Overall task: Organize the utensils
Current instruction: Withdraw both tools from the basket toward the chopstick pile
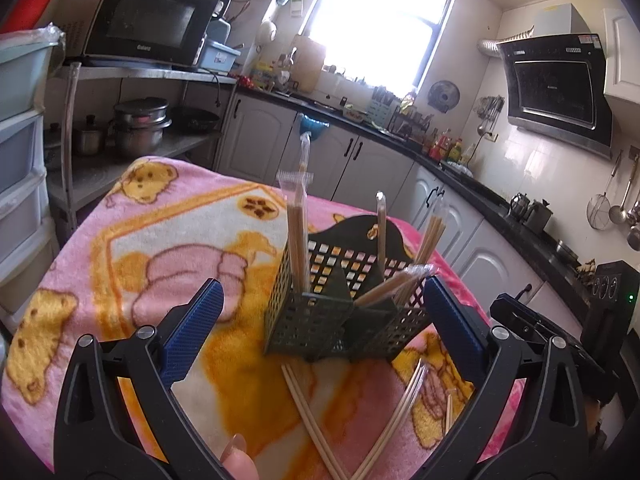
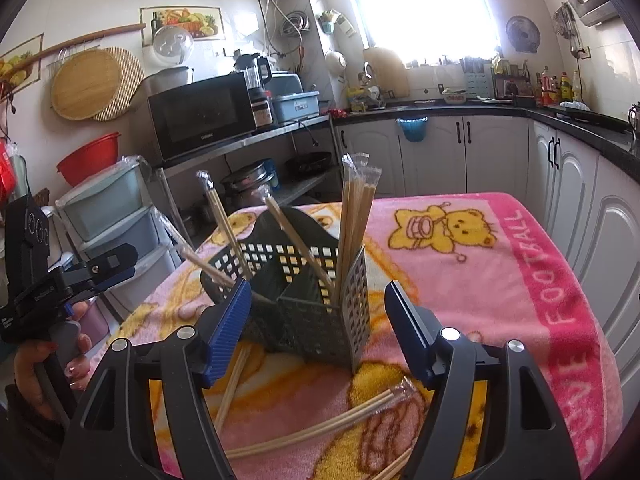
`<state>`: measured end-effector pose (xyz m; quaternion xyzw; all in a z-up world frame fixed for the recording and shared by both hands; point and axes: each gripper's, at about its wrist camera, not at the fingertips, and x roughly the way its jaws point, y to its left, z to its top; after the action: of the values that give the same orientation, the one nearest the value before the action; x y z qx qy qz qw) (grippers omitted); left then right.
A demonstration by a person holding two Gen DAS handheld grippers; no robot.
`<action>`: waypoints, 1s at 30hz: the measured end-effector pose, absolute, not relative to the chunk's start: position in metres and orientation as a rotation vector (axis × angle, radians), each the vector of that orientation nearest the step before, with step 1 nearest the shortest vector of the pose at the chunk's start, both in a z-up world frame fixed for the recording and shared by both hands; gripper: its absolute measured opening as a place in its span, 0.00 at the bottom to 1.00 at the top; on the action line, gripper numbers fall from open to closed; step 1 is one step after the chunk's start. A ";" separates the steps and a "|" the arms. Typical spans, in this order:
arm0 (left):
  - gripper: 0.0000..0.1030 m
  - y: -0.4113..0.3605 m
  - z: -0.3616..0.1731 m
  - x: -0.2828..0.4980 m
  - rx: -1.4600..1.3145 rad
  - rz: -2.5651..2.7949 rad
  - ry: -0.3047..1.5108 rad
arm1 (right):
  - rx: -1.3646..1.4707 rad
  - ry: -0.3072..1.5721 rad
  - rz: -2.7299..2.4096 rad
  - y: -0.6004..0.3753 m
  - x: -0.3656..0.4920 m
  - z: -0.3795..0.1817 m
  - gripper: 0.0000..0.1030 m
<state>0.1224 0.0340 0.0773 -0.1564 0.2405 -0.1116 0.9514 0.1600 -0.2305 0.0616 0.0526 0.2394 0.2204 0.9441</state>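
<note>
Pink bear-print blanket [image 1: 168, 216], dark-green basket [image 1: 312, 320]

One dark perforated utensil caddy [image 2: 320, 312] stands just ahead of the right gripper's [image 2: 316, 320] fingertips. Five wrapped chopstick pairs [image 2: 354, 220] stand in it. About three more wrapped pairs lie loose on the blanket [image 2: 500, 280] under and between the fingers [image 2: 312, 426], though the bottom edge cuts some off. Two grippers show: the left gripper [image 1: 324, 320] and the right.
</note>
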 end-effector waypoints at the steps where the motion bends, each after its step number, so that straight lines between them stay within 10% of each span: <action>1: 0.90 0.034 0.075 0.122 -0.317 -0.227 0.494 | 0.107 0.492 0.451 -0.230 0.160 0.060 0.65; 30: 0.90 0.003 0.029 0.124 -0.251 -0.245 0.631 | 0.088 0.587 0.443 -0.236 0.157 0.026 0.67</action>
<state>0.1239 0.0030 0.0293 -0.1227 0.3087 -0.1201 0.9355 0.1575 -0.2360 0.0263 0.0430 0.2867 0.2163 0.9323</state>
